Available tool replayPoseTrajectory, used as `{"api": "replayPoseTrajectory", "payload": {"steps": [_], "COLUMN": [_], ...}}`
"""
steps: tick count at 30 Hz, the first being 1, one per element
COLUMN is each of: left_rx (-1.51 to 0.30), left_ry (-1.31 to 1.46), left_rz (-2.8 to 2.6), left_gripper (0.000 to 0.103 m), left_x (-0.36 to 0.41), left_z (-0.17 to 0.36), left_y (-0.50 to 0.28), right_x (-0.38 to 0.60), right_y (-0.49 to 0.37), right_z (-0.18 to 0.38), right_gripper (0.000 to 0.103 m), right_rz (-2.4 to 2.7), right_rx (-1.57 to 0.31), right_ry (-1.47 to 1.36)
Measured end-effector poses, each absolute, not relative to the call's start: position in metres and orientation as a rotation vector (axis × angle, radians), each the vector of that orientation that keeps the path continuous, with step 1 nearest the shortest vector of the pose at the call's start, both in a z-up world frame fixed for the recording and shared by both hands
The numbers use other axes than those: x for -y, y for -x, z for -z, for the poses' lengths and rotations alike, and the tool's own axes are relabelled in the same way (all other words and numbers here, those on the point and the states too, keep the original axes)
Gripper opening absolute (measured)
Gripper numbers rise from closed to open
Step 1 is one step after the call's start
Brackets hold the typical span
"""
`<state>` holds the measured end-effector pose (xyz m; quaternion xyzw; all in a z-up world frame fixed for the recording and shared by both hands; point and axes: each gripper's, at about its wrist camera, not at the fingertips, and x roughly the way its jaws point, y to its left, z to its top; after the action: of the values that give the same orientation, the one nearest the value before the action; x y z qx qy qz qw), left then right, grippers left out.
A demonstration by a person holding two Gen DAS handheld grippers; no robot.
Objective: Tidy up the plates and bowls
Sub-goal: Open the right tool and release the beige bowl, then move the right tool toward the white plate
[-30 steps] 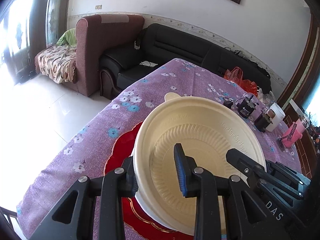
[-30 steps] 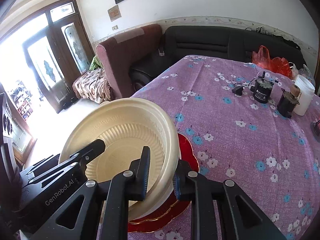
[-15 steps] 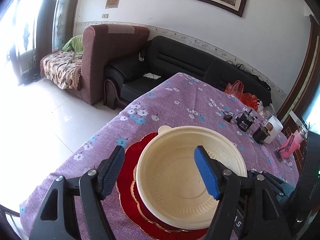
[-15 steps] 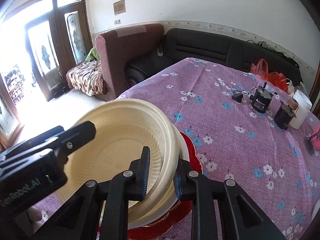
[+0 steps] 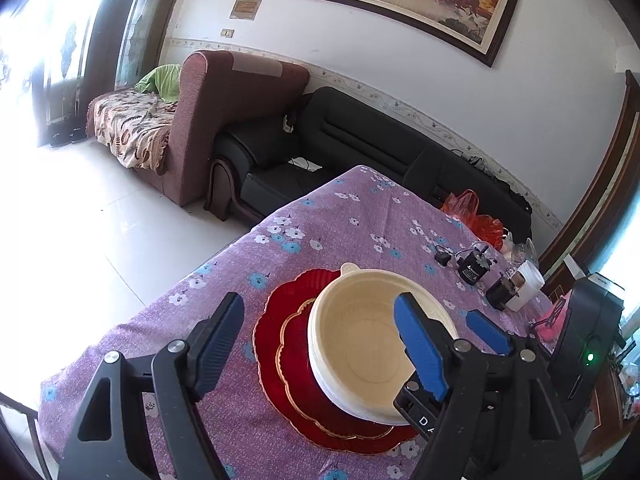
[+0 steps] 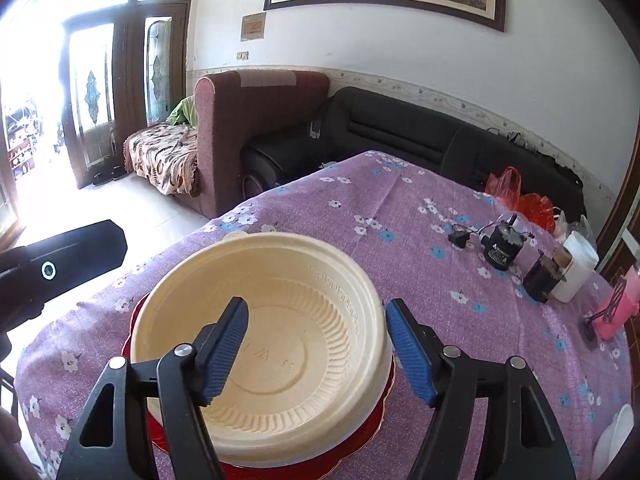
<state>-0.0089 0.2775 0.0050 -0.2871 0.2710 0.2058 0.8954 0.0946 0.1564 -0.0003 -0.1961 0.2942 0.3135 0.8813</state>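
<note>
- Hovering nearest the lens, the left gripper (image 5: 318,344) has its jaws spread wide and grips nothing; it stands above the near side of the stack, so nothing is pinned by it.
- The right gripper (image 6: 316,350) is likewise released, its blue pads (image 6: 408,354) straddling the bowl's near rim without a visible clamp; whether a pad touches the rim cannot be told.
- The bowl (image 6: 260,344) sits upright on the plates (image 5: 296,372), mouth up. A second rim appears beneath it in the left view, which suggests nested bowls, placed so to save space.
- The plates lie flat on the cloth, the smaller gold-edged one on the larger red one: widest at the bottom, which gives a stable base.
- Judgement: with both jaws released and the bowl seated, this stacking step looks complete. Check that the bowl is centred before withdrawing.
- The table (image 6: 400,216) carries, well apart at its far right, two dark motors (image 6: 500,250), a white cup (image 6: 578,266) and a pink item (image 6: 618,312); these are no part of the task.
- Beyond the table stands a black sofa (image 5: 400,148).
</note>
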Motion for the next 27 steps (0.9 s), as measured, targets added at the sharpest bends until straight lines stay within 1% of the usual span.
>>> {"api": "replayPoseTrajectory", "payload": {"steps": [7,11,13,16,22,27], "left_rx": [-0.538,-0.519,-0.511,-0.514,-0.572,-0.594], "left_ry": [0.54,0.445,0.385,0.314,0.236,0.198], "left_rz": [-0.446,-0.477,-0.501,-0.505,-0.455,-0.421], "left_gripper": [0.079,0.085,0.093,0.098,0.099,0.099], "left_x": [-0.265,-0.243,-0.228,-0.207,-0.171,-0.145], "left_z": [-0.016,-0.024,-0.028,-0.031,-0.028,-0.03], "left_y": [0.018,0.021,0.022,0.02,0.01,0.005], "right_x": [-0.13,-0.101,-0.086,-0.062,-0.019,0.015], "right_y": [-0.088,-0.082,-0.079,-0.076,-0.074,-0.072], "right_z": [-0.026,-0.034,-0.033,-0.027,-0.009,-0.007], "right_gripper": [0.08,0.082,0.082,0.082,0.082,0.082], "right_rz": [-0.644,-0.632,-0.628,-0.606,-0.571,-0.549], "right_rx": [-0.576,-0.583,-0.598,-0.616,-0.675,-0.687], "right_ry": [0.33,0.265,0.235,0.204,0.13,0.069]}}
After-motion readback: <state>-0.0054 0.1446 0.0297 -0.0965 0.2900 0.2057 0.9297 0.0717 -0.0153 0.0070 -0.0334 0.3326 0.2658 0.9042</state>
